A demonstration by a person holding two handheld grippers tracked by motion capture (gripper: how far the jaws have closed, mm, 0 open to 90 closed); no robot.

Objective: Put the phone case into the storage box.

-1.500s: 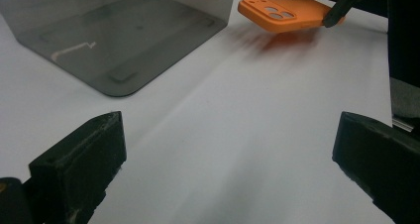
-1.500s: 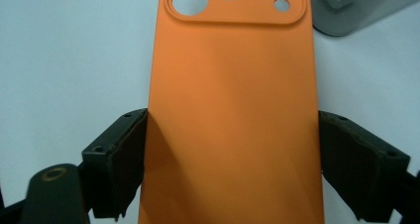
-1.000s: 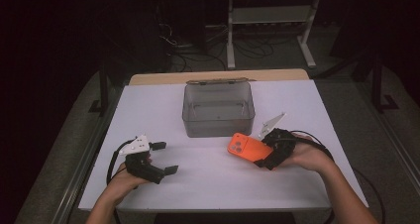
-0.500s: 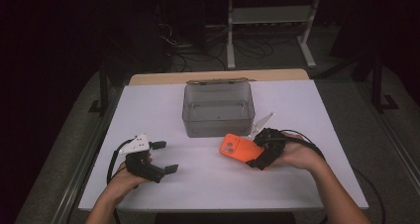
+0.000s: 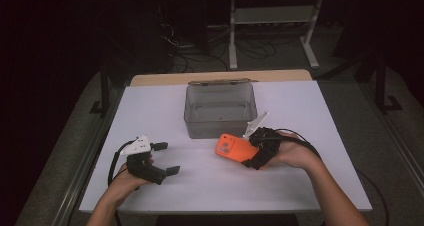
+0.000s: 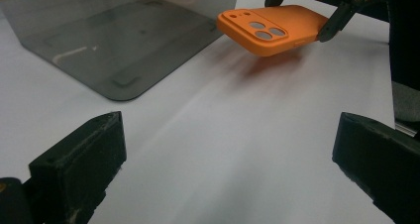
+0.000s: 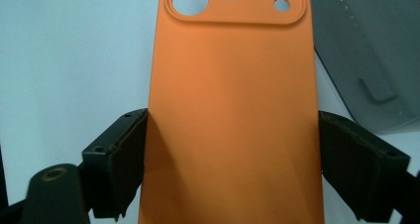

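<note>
An orange phone case (image 5: 234, 147) with camera cut-outs hangs just above the white table (image 5: 300, 111), in front of the clear grey plastic box (image 5: 220, 123). My right gripper (image 5: 252, 155) is shut on the case's two long edges at the end away from the cut-outs. In the right gripper view the case (image 7: 233, 85) runs up between the pads (image 7: 119, 159). The left gripper view shows the case (image 6: 272, 28) tilted, cut-outs toward me. My left gripper (image 5: 167, 158) rests open at the table's front left with nothing between its fingers (image 6: 79, 159).
The box (image 6: 114, 45) is open on top and looks empty, standing at the table's middle back. A wooden strip (image 5: 220, 77) runs behind it. A metal stand (image 5: 272, 21) and cables lie on the dark floor beyond. Bare white surface lies between the two hands.
My right gripper has carried the orange case leftward, toward the table's middle and the box's front. The left gripper has stayed put.
</note>
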